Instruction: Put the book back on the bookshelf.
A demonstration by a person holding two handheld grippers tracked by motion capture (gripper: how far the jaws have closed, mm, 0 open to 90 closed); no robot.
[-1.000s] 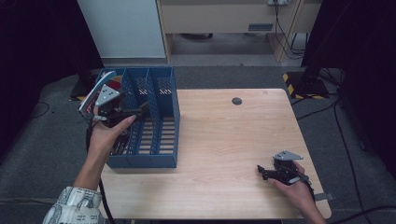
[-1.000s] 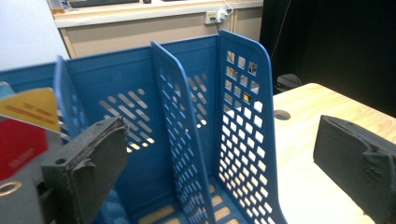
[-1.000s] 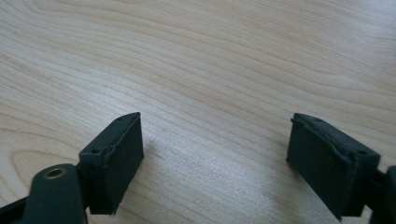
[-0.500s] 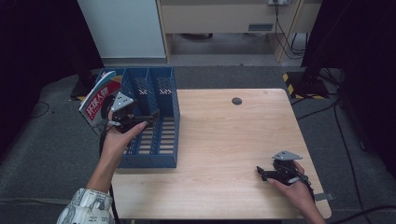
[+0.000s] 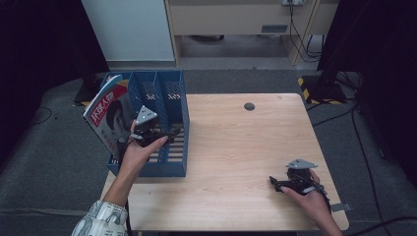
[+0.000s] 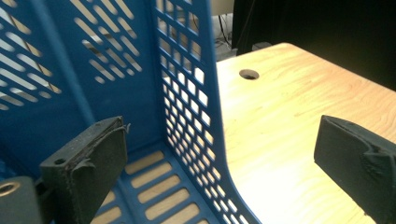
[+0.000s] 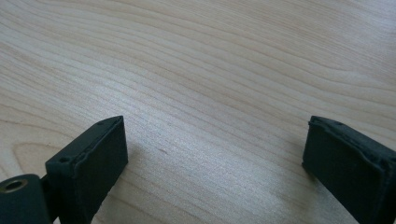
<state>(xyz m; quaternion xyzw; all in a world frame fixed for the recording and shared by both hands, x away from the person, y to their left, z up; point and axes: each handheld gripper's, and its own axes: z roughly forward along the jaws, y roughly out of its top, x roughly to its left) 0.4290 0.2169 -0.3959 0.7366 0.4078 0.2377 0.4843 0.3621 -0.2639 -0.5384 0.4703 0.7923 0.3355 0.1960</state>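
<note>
Magazine point(image 5: 107, 115) leans in the leftmost slot of the blue file rack point(image 5: 172, 147) on my worktop point(image 5: 246, 147); thin, floppy and glossy, so I'd pinch near its spine. Left tongs point(image 5: 164, 135) gape released straddling the rack's right wall; right tongs point(image 5: 273, 183), just opened, hold nothing.

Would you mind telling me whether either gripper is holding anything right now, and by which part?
Nothing is held. The left gripper has open jaws straddling the file rack's right wall; the right gripper is open over bare table.
</note>
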